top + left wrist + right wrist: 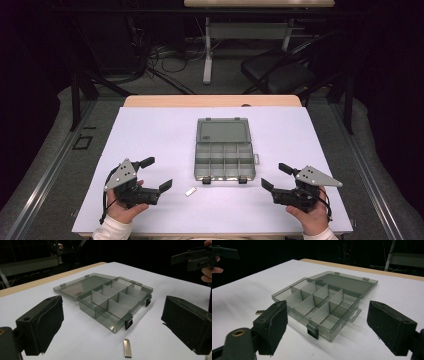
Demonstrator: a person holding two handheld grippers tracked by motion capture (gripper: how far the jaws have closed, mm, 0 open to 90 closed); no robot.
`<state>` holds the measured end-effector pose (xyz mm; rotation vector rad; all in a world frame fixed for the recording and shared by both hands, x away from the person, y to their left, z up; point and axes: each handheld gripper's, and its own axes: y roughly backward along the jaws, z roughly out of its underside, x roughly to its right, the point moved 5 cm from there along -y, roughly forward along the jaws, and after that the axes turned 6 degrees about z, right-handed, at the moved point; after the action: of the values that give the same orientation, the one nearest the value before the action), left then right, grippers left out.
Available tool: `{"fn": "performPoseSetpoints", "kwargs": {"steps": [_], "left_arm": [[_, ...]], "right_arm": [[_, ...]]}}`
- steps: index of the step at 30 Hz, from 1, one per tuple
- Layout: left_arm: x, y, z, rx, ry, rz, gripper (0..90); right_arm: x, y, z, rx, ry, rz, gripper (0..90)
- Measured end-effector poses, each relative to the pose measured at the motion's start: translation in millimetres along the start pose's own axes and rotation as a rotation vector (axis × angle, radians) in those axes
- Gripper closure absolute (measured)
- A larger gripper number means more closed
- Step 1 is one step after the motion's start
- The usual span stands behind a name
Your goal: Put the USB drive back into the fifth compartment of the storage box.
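A: Status on the small metal strip [190, 191]?

B: Lying flat on the white counter [150, 130], just in front of the organizer box [225, 161], near its front-left corner. Apart from the box, not touching it. In the left gripper view the strip [127, 347] sits low between the jaws, closer to the camera than the box [110, 303].

A: Box state?

B: Lid [223, 130] folded fully back and flat on the counter. 8 compartments, 2 rows of 4, all look empty. 2 black latches [205, 180] on the front wall, hanging free.

A: Tools?

B: Left tool [156, 174] wide apart, nothing between the jaws, hovering just left of the strip. Right tool [274, 176] also spread wide, holding nothing, off the box's front-right corner. A hand behind each, low at the near counter edge. The right gripper view has the box [322, 302] straight ahead and an end of the strip [259, 312] poking out at far left.

A: Progress?

B: My read: early. Box is open, that part is done. Strip not yet picked, nothing stowed. Left to do, likely: left tool pinches the strip, drops it in a compartment, maybe closes the lid. Strip is thin and flat, so the pinch could be fiddly.
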<state>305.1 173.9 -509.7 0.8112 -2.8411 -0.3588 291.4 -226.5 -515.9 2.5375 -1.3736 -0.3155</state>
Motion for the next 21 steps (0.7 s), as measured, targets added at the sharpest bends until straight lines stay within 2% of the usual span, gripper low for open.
{"fn": "performPoseSetpoints", "kwargs": {"steps": [8, 12, 21], "left_arm": [[-1.1, -2.0, 1.2, -0.019, 0.020, 0.001, 3.9], [-1.4, -3.9, 3.2, -0.052, 0.034, 0.010, 3.9], [2.9, -6.9, 4.1, -0.076, 0.031, 0.026, 3.7]], "right_arm": [[2.1, -0.6, 1.9, -0.012, 0.008, 0.007, 16.8], [3.8, -2.0, 3.3, -0.020, 0.007, 0.010, 16.8], [2.2, -5.5, 4.9, -0.034, 0.022, 0.004, 17.1]]}}
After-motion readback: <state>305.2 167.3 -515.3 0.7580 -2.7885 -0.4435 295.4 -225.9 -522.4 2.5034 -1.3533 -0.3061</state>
